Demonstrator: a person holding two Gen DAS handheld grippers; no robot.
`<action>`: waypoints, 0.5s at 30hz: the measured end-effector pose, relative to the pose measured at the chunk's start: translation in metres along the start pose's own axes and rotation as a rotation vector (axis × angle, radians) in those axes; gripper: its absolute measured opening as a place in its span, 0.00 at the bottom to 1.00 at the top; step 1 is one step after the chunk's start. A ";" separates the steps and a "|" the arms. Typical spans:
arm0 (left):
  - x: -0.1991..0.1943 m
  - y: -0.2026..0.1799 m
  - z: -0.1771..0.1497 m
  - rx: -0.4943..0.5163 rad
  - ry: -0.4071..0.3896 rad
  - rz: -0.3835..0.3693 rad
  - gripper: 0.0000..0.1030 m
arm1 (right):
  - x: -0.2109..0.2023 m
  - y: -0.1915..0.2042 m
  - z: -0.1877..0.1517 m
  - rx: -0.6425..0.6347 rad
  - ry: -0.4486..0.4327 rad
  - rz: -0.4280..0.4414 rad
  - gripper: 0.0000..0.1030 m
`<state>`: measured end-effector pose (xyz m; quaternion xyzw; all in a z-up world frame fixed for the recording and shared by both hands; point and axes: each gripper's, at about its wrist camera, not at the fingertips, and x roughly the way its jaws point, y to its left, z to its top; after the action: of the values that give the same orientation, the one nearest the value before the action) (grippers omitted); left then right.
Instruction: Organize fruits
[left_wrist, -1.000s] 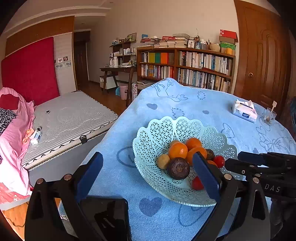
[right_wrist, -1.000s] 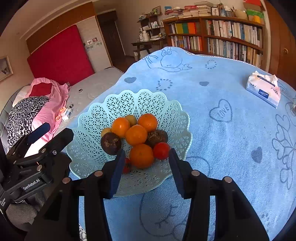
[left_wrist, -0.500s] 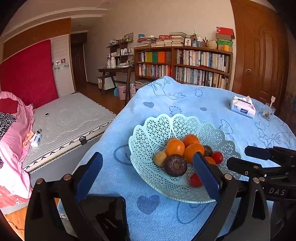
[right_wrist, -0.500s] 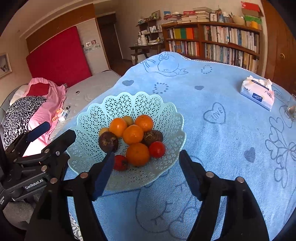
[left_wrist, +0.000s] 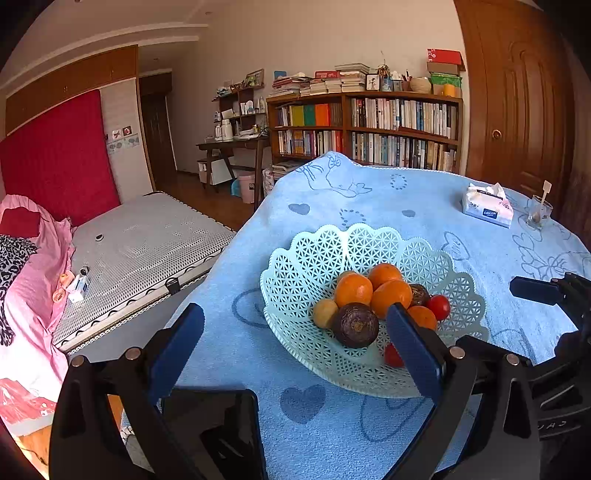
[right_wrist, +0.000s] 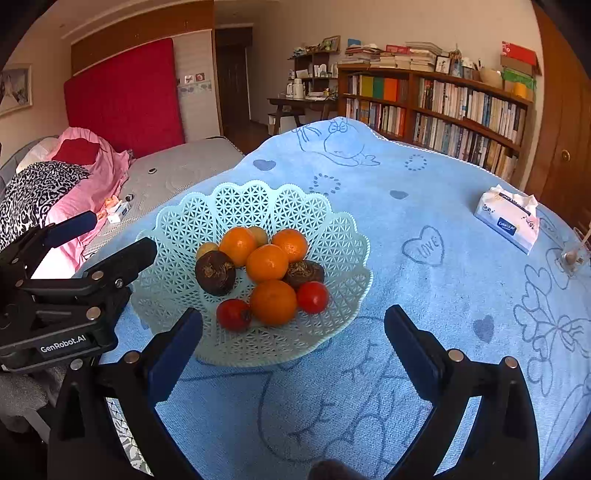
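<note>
On the blue-clothed table (right_wrist: 443, 206), toward its left edge, sits one pale green lattice basket (right_wrist: 255, 206) with a scalloped rim, and all the fruit lies heaped in its hollow. Counted from the right wrist view: four oranges (right_wrist: 266, 263), two red tomatoes (right_wrist: 312, 297), two dark brown round fruits (right_wrist: 215, 272), and two small yellowish fruits (right_wrist: 206, 248) partly hidden behind the heap. The basket is roughly round, so it has no clear long axis; its higher scalloped wall faces the table's far edge, and the lower lip faces the grippers. Near the table's right edge lie one tissue pack (right_wrist: 508, 218) and one small clear glass (right_wrist: 572, 254) just beside it.

Both tools are empty. The left gripper (left_wrist: 295, 350) has its fingers spread wide at the basket's near left rim, and the right gripper (right_wrist: 293, 352) stands equally wide at the near rim, touching nothing.
</note>
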<state>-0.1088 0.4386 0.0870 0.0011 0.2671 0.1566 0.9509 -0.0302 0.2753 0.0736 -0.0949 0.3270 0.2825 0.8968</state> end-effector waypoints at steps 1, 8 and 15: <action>0.000 0.000 0.000 0.002 -0.001 0.005 0.97 | 0.002 0.000 0.000 -0.004 0.009 -0.013 0.95; 0.000 -0.001 0.000 0.005 -0.002 0.004 0.97 | 0.003 0.007 -0.008 -0.053 0.020 -0.042 0.95; 0.000 -0.002 -0.001 0.007 0.000 0.003 0.97 | 0.000 0.010 -0.009 -0.079 -0.001 -0.077 0.95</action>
<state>-0.1088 0.4370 0.0858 0.0047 0.2675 0.1573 0.9506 -0.0412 0.2801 0.0669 -0.1423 0.3111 0.2607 0.9028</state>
